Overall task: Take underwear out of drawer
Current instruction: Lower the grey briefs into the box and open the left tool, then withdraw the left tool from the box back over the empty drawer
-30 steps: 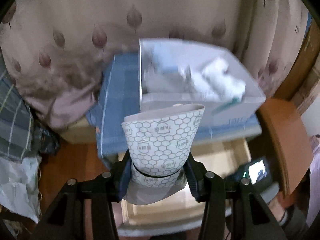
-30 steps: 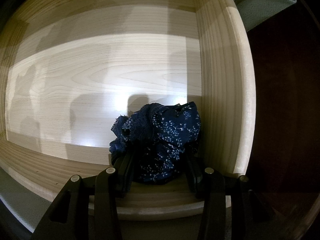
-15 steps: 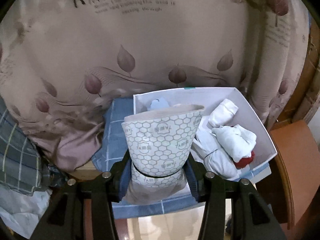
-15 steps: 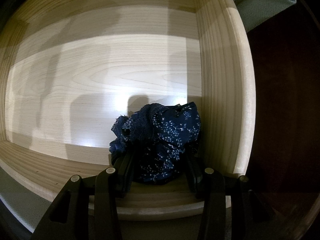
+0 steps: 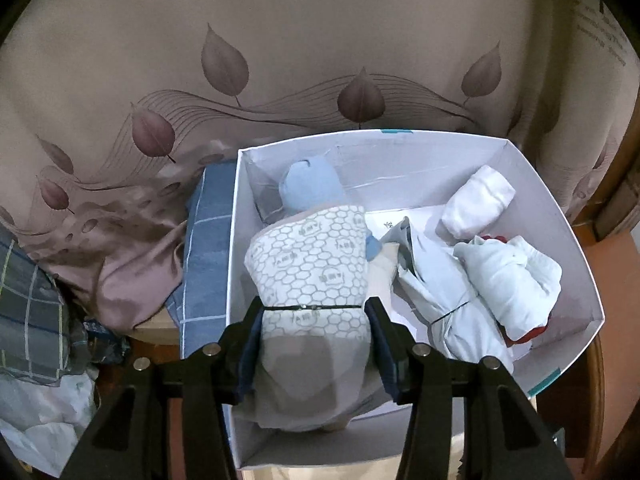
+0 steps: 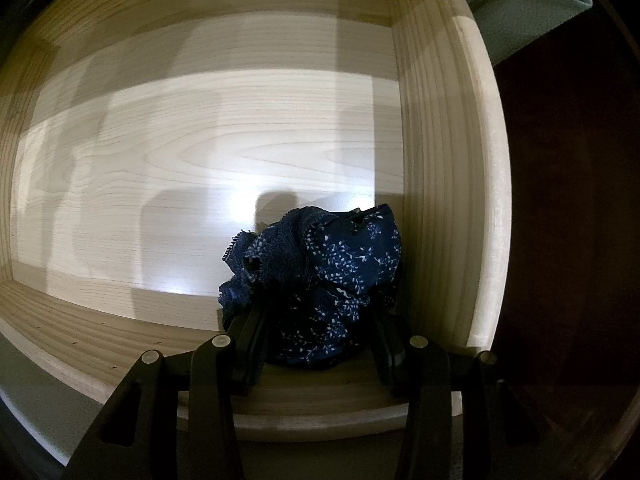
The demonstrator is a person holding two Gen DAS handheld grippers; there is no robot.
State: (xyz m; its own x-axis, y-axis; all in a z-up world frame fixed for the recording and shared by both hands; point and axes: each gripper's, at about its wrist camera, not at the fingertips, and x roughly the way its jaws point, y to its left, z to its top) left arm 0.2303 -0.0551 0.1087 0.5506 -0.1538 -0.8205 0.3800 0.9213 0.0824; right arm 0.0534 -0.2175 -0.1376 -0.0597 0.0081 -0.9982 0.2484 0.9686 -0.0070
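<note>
Underwear sits in 2 places: we carry a honeycomb-print roll (image 5: 310, 268) over the white box (image 5: 576, 240), the left gripper (image 5: 314, 320) easing its jaws apart around it, so we should let it settle beside the pale blue roll (image 5: 310, 188) before withdrawing. Our right gripper (image 6: 318, 320) pinches the navy floral pair (image 6: 332, 264) in the wooden drawer's (image 6: 436, 160) corner; lift straight up, clear of the side wall.

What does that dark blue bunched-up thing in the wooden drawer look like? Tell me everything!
The blue underwear is a crumpled bundle of dark navy cloth sprinkled with tiny white sprigs, with a lacy scalloped edge on its left side. It sits on the pale floor of the wooden drawer, in the near right corner, close to the side wall. The right gripper has a finger on each side of it, closed on the cloth.
</note>
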